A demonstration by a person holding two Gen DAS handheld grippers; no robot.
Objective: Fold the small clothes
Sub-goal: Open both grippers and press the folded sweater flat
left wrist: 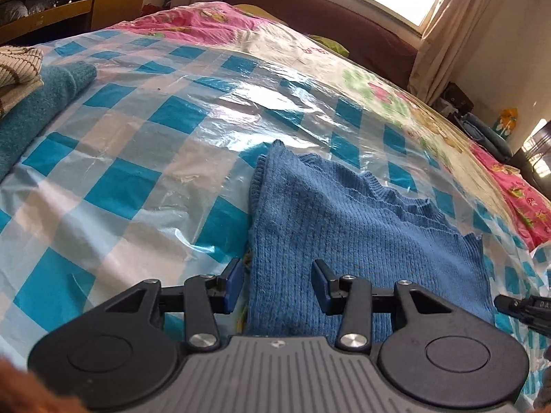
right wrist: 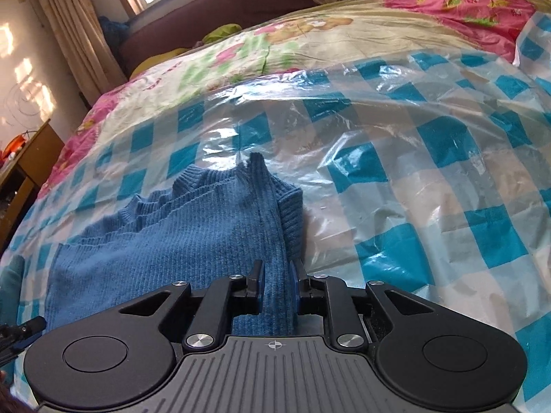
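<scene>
A blue knit sweater (left wrist: 351, 227) lies partly folded on a bed covered by a blue-and-white checked plastic sheet (left wrist: 131, 158). My left gripper (left wrist: 277, 280) is open, its jaws astride the sweater's left edge near the hem. In the right wrist view the sweater (right wrist: 193, 234) lies to the left and centre. My right gripper (right wrist: 277, 284) is shut on the sweater's right folded edge. The right gripper's tip shows at the left wrist view's right edge (left wrist: 523, 308).
Folded teal cloth (left wrist: 38, 103) and a striped cream knit (left wrist: 17, 69) lie at the bed's left. A pink floral quilt (right wrist: 344, 34) covers the far bed. A wooden shelf (left wrist: 69, 3) stands back left; curtains and a window are behind.
</scene>
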